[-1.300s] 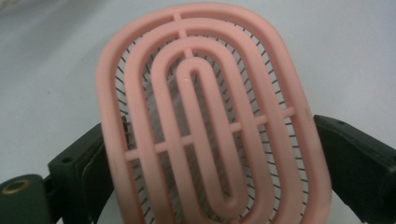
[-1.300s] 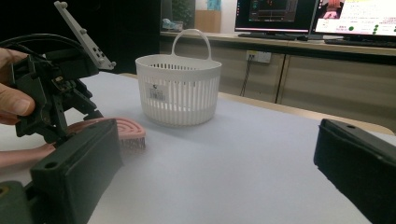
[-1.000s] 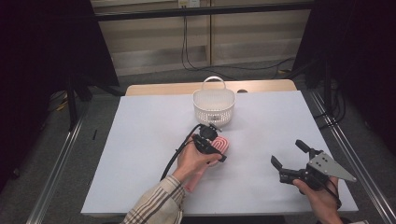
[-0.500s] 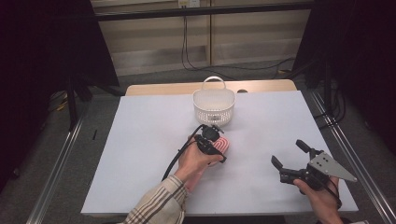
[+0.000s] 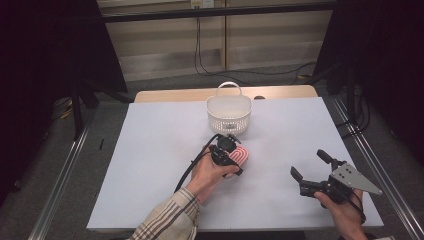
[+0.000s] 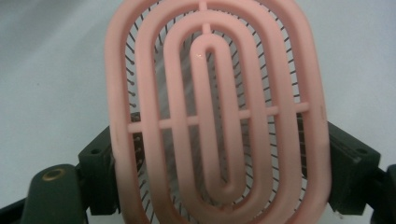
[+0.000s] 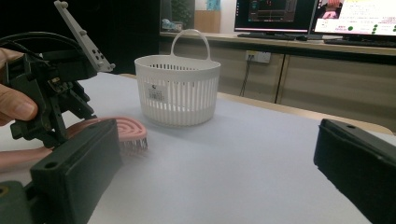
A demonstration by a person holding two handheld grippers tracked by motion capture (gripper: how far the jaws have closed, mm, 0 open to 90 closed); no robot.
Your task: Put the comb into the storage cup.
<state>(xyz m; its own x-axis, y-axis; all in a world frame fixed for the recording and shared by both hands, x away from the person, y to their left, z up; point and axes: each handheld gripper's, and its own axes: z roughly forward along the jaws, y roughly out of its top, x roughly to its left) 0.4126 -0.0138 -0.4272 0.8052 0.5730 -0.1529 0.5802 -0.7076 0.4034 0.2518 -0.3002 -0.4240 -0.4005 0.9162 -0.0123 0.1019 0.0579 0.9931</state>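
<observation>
Pink brush (image 5: 241,155), lengthwise toward basket (image 5: 229,113)

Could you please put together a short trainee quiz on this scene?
1. True or false: the pink brush lies inside the white basket.
2. Which tongs have the brush between their jaws? A: left tongs. B: right tongs.
3. Fill in: the right tongs' jaws stand ___.

Key:
1. False. It lies on the table, in front of the basket.
2. A. Their jaws have just been closing, one on each side of the brush; whether they press on it cannot be told.
3. Open, with nothing between them.
</observation>
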